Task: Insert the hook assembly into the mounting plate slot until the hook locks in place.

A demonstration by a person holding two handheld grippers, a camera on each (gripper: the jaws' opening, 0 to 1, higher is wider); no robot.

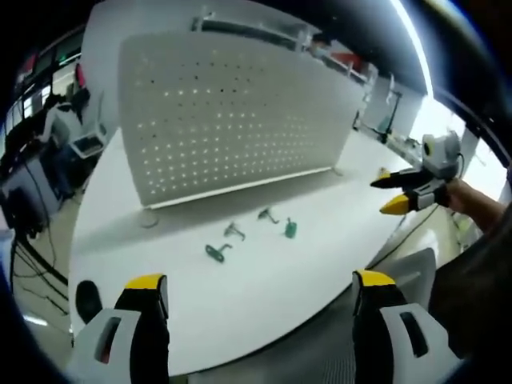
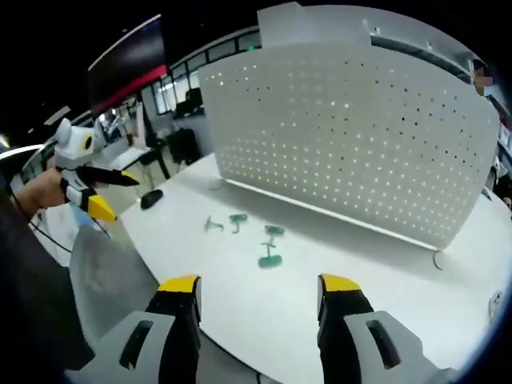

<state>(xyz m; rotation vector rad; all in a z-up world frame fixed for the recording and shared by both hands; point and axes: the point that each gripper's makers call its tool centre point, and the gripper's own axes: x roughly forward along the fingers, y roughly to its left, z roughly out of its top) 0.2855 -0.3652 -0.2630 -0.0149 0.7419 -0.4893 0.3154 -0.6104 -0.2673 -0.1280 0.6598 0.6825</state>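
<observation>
Both tools, left and right, released, empty, well apart from hooks. Could miss a pegboard slot: small, tilted hooks, easily nudged across desk.

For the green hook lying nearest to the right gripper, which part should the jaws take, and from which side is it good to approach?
Probably the narrow stem of the green hook, approached from above with the right gripper, which is open. It lies flat on the white table, apart from the other hooks, so nothing crowds it. Its finer shape is too small to tell.
</observation>
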